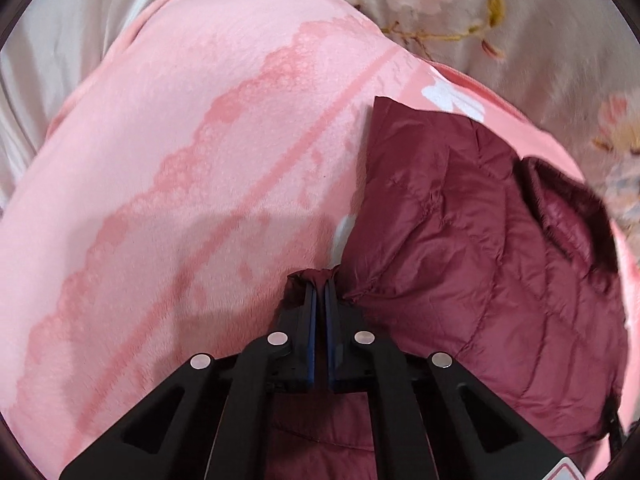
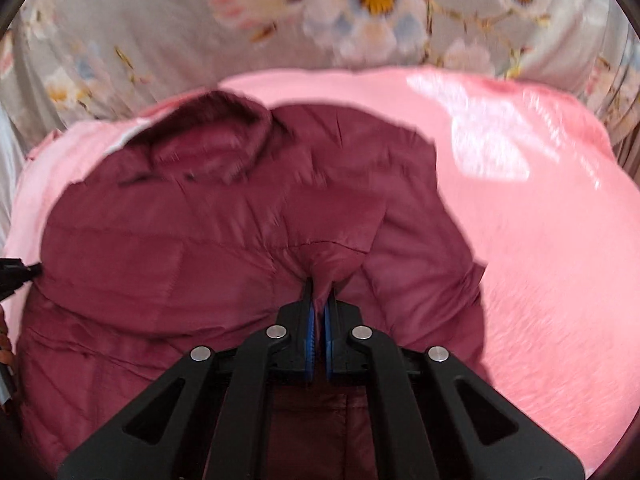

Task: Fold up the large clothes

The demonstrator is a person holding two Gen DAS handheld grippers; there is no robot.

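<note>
A dark red quilted jacket (image 1: 472, 248) lies on a pink blanket (image 1: 180, 168). In the left wrist view it fills the right half, its dark collar toward the far right. My left gripper (image 1: 320, 284) is shut on a bunched bit of the jacket's left edge. In the right wrist view the jacket (image 2: 180, 248) spreads across the left and middle, collar at the far side. My right gripper (image 2: 320, 292) is shut on a pinched fold of its fabric near the right edge. The other gripper's black tip (image 2: 20, 272) shows at the left border.
The pink blanket (image 2: 520, 220) covers most of the surface, with lace-like darker bands on its left part. Beyond it lies a grey floral sheet (image 2: 280, 20), also seen as floral sheet (image 1: 520, 20) at the far right. Grey plain cloth (image 1: 60, 40) sits at the far left.
</note>
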